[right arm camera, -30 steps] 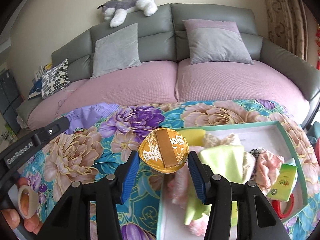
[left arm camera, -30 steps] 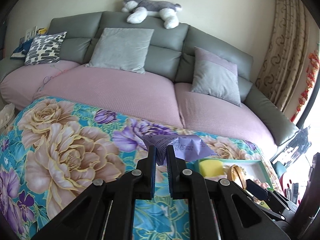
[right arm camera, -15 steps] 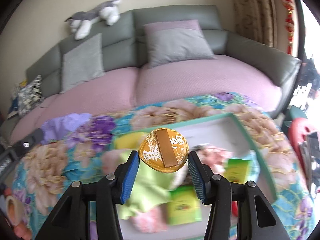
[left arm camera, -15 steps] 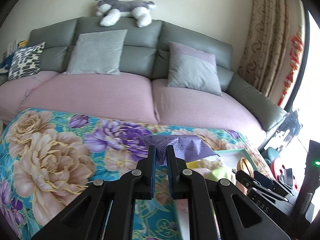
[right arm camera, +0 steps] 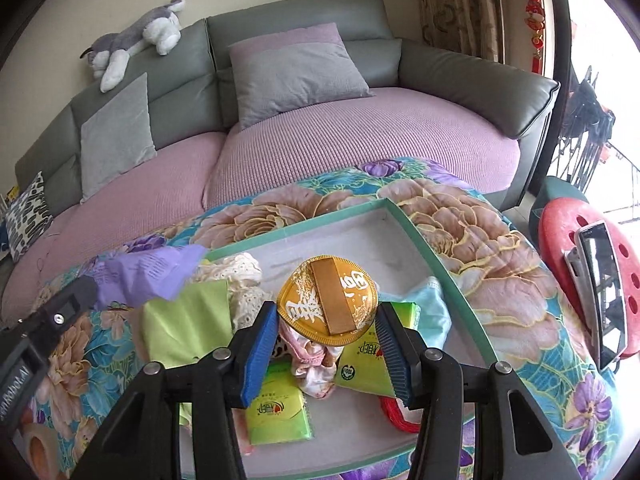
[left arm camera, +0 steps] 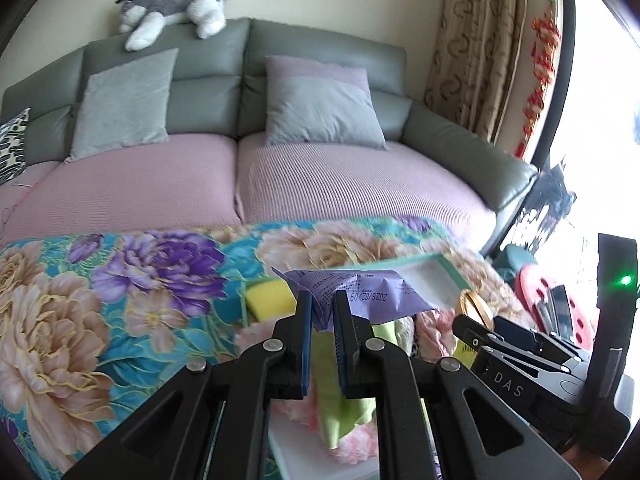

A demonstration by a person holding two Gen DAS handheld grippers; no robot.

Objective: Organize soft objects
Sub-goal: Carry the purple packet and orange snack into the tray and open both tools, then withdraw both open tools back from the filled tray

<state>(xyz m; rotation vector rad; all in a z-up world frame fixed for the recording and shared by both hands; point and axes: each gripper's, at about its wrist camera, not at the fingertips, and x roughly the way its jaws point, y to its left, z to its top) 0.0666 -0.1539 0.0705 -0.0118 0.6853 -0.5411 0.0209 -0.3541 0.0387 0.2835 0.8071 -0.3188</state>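
Observation:
My left gripper [left arm camera: 321, 309] is shut on a crumpled purple packet [left arm camera: 356, 292] with printed text, held above the left part of the tray; the same purple packet [right arm camera: 148, 276] shows at the left of the right wrist view. My right gripper [right arm camera: 327, 330] is shut on a round gold cushion [right arm camera: 328, 300] with a gold strap, held over the middle of the green-rimmed tray [right arm camera: 436, 264]. Inside the tray lie a light green cloth [right arm camera: 188, 320], a cream lace piece [right arm camera: 240, 276], a pink fabric piece [right arm camera: 312, 360], green tissue packs [right arm camera: 276, 408] and a blue mask [right arm camera: 430, 308]. A yellow sponge [left arm camera: 268, 298] sits at the tray's left end.
The tray rests on a floral cloth [left arm camera: 100, 292] over a table in front of a grey and pink sofa [left arm camera: 320, 176] with cushions and a plush dog [left arm camera: 176, 8]. A red stool [right arm camera: 576, 248] holding a phone stands at the right, and a red thread coil [right arm camera: 396, 412] lies in the tray.
Both grippers have swung to the right across the table, each keeping its hold. The tray now lies under both, and the sofa's right arm and the curtain have come into view.

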